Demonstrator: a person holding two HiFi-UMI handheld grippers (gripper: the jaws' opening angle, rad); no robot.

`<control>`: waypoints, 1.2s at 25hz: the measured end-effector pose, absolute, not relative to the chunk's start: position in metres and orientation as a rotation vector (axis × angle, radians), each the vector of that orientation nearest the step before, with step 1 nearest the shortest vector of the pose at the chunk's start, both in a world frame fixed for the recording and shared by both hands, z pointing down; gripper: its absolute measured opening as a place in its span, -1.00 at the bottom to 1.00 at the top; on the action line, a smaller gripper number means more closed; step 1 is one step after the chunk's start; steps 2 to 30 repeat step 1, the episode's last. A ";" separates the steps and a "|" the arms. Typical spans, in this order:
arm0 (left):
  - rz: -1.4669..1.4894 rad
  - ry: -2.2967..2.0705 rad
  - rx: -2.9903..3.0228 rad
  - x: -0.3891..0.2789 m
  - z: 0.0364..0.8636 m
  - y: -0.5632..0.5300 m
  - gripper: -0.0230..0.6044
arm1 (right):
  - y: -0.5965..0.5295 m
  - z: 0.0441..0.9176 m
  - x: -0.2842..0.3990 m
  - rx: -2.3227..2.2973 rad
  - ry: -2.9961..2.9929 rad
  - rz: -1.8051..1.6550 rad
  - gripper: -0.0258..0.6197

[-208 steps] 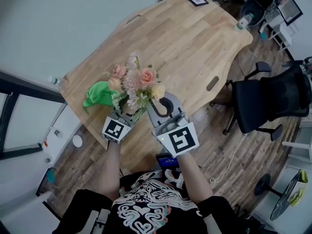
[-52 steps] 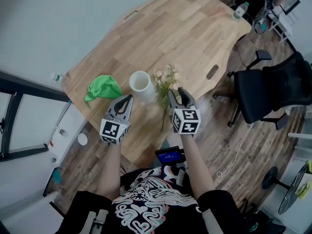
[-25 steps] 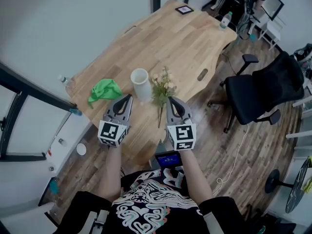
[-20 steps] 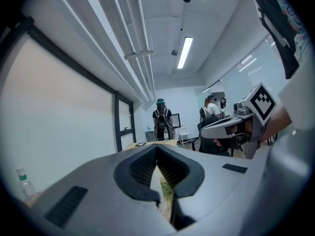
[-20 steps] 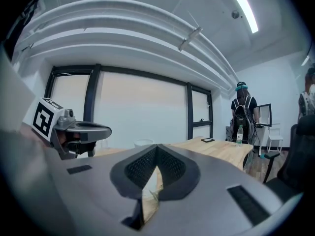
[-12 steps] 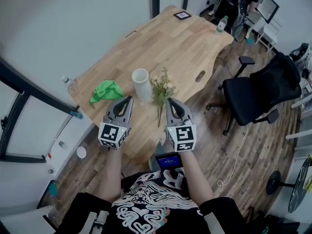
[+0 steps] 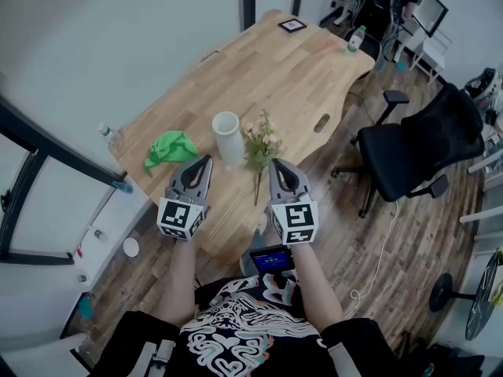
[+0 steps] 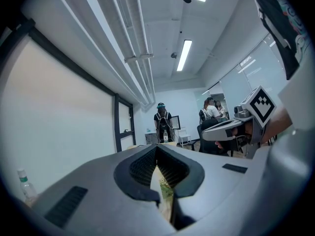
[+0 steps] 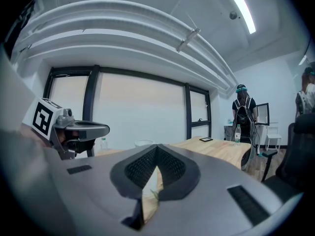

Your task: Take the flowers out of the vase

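head view: shows the flowers (image 7: pixel 261 144) out of the vase (image 7: pixel 227 136) now, lying on the counter (image 7: pixel 299 69) just right of it (task looks done); finds left gripper (image 7: pixel 206 161) and right gripper (image 7: pixel 275 163) drawn back near the edge.
left gripper view: shows fingers (image 8: pixel 142 166) closed, empty; catches people (image 8: pixel 161 122) standing far off.
right gripper view: shows the same closed, empty fingers (image 9: pixel 172 168); takes in pale wood, tall windows (image 9: pixel 142 117), a bottle (image 9: pixel 237 133).

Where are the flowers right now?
In the head view, the flowers lie on the wooden table just right of the white vase, stem pointing back between the left gripper and the right gripper.
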State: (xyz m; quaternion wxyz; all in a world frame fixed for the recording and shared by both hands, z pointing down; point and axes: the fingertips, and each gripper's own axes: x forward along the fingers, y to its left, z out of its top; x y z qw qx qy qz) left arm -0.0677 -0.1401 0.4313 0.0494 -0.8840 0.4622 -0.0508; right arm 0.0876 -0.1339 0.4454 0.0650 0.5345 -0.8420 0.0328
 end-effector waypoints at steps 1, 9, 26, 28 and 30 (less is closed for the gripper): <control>-0.155 1.405 -2.694 -0.067 0.432 -0.140 -0.92 | -0.134 0.446 0.088 1.615 -2.539 0.103 -0.91; -0.155 1.405 -2.694 -0.067 0.432 -0.140 -0.92 | -0.134 0.446 0.088 1.615 -2.539 0.103 -0.91; -0.155 1.405 -2.694 -0.067 0.432 -0.140 -0.92 | -0.134 0.446 0.088 1.615 -2.539 0.103 -0.91; -0.155 1.405 -2.694 -0.067 0.432 -0.140 -0.92 | -0.134 0.446 0.088 1.615 -2.539 0.103 -0.91; -0.155 1.405 -2.694 -0.067 0.432 -0.140 -0.92 | -0.134 0.446 0.088 1.615 -2.539 0.103 -0.91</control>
